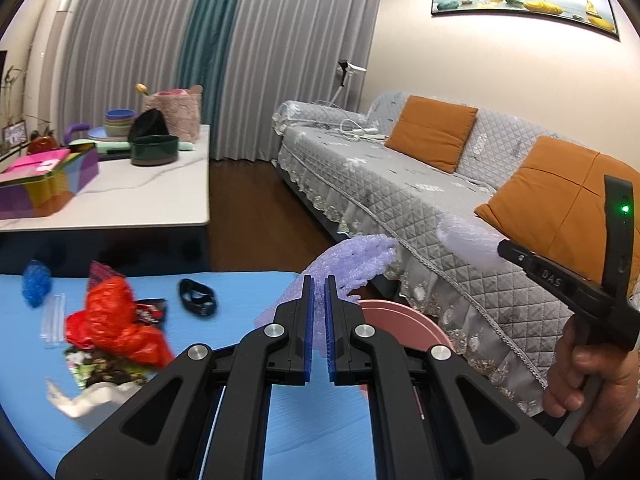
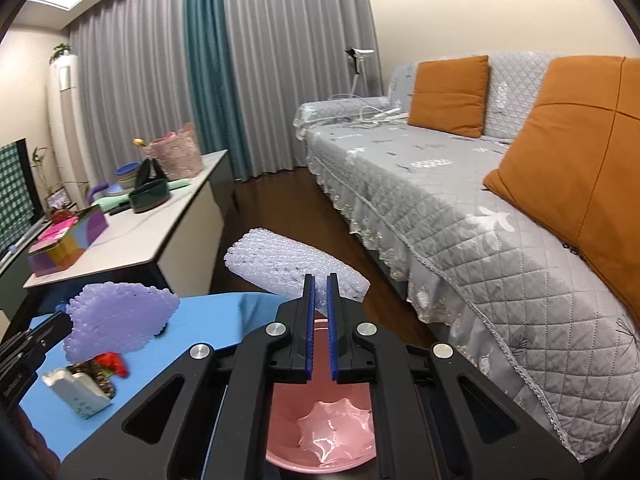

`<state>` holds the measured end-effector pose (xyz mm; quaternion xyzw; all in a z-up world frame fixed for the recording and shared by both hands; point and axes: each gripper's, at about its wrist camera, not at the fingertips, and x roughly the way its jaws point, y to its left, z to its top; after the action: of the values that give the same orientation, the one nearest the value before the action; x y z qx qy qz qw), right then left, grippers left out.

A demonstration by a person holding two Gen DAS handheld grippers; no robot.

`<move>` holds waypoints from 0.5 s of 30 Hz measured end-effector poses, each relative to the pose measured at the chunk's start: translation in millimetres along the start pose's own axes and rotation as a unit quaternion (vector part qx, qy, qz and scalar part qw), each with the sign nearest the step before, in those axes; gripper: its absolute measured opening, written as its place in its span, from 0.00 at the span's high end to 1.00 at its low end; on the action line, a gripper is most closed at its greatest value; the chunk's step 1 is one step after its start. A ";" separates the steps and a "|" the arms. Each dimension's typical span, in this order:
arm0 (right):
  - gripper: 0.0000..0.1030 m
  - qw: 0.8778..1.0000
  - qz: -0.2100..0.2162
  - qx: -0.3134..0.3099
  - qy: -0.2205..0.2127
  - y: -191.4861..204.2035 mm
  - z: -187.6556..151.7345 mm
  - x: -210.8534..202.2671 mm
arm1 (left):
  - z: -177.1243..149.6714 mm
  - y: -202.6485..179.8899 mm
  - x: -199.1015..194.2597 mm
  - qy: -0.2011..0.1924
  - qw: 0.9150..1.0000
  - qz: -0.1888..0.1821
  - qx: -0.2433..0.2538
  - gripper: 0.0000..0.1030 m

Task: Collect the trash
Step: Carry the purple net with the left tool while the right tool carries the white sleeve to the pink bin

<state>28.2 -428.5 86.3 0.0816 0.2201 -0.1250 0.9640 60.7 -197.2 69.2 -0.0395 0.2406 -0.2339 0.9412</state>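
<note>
Meanwhile both tongs were clamped on bubble wrap: the left tongs [image 1: 319, 280] on a purple piece [image 1: 352, 260], the right tongs [image 2: 320, 280] on a clear piece [image 2: 280, 264] above the pink bin [image 2: 320, 432]. Beside that bin, a red bag [image 1: 112, 320] and other scraps were still on the blue bench [image 1: 240, 320].

The letters "DAS" stand in raised print on the black body of the right gripper [image 1: 502, 249], seen from the left wrist; printing on the small wrappers [image 1: 150, 312] is too blurred to read.
</note>
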 end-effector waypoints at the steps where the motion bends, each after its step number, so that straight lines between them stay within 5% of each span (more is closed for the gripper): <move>1: 0.94 1.000 -0.001 0.002 0.004 -3.1 -0.4 4.4 | 0.0 -2.9 5.0 0.002 1.000 -0.005 0.000 0.95; 15: 0.94 0.999 -0.019 0.011 0.040 -25.9 -10.9 44.8 | -11.1 -45.7 89.2 0.053 0.997 -0.060 0.010 0.95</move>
<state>55.6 -460.2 54.1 0.0934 0.2582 -0.1423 0.9510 105.3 -278.3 29.2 -0.0325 0.2847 -0.2944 0.9117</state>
